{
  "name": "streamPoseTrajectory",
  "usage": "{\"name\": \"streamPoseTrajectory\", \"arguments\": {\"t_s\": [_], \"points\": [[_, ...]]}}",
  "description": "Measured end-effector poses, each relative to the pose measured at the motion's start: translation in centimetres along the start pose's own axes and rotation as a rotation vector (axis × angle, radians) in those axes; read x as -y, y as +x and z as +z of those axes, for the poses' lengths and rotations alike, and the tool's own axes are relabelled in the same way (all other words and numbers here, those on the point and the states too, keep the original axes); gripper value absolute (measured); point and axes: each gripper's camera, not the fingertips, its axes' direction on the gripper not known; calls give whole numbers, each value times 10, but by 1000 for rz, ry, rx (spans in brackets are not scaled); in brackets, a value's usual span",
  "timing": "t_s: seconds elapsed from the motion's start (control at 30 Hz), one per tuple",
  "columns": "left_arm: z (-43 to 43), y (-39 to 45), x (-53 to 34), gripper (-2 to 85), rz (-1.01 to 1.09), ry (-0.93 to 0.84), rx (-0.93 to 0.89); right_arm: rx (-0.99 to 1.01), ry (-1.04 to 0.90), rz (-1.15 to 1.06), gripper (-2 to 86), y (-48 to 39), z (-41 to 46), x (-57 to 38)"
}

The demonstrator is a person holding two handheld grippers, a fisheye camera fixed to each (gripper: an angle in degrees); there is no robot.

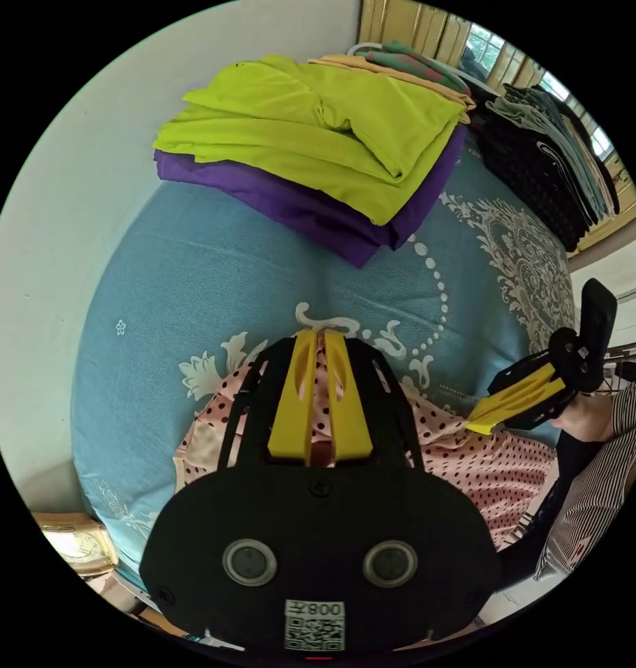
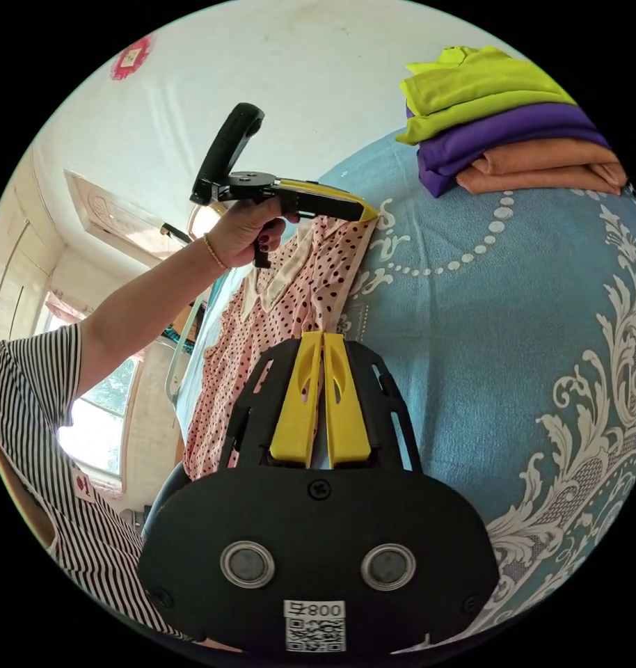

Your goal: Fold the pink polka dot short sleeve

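The left hand-held gripper (image 1: 320,348) is pinching the pink polka dot blouse (image 1: 485,466) between its two yellow jaws, which are standing closed together with dotted cloth bunching around and under their tips. In the right gripper view the same tool (image 2: 360,209) is sitting in the person's hand (image 2: 245,233), gripping the upper corner of the blouse near its pale collar (image 2: 283,271).

The right hand-held gripper (image 2: 323,344) is likewise clenching, its jaws pressed together on the blouse edge just below that corner. In the left gripper view its yellow tips (image 1: 474,424) are biting the far edge of the cloth.

So both tools are holding one side of the blouse, apart from each other along that edge. The blouse is lying at the near edge of the bed (image 2: 506,362), partly on the blue patterned bedspread and partly trailing off over the side toward the person's striped sleeve (image 2: 26,390). Its long axis is running from the collar, at the left tool, down past the right tool toward the hem, which is hanging out of clear sight. Neither hand is nearer; each already has the cloth, so the next move probably depends on carrying this held edge across the blouse's width.

Well apart, toward the far corner of the bed, a stack of folded clothes (image 1: 311,132) is sitting: lime green on top, purple beneath, orange under that. No containers are showing.
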Motion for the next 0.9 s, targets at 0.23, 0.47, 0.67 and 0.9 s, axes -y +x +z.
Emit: {"name": "streamPoseTrajectory", "arguments": {"t_s": [0.23,0.47,0.67,0.9], "points": [[-37,-19,-41,22,-189,257,-100,-75,65,-179,3,-44,-10,-17],[-16,-48,-112,23,-444,296,-233,-271,-80,-486,3,-114,30,-40],[-2,-50,-139,31,-538,275,-220,-434,-229,-596,2,-138,76,-60],[-18,-26,-153,48,-532,448,-275,-479,-254,-617,0,-151,95,-71]]}}
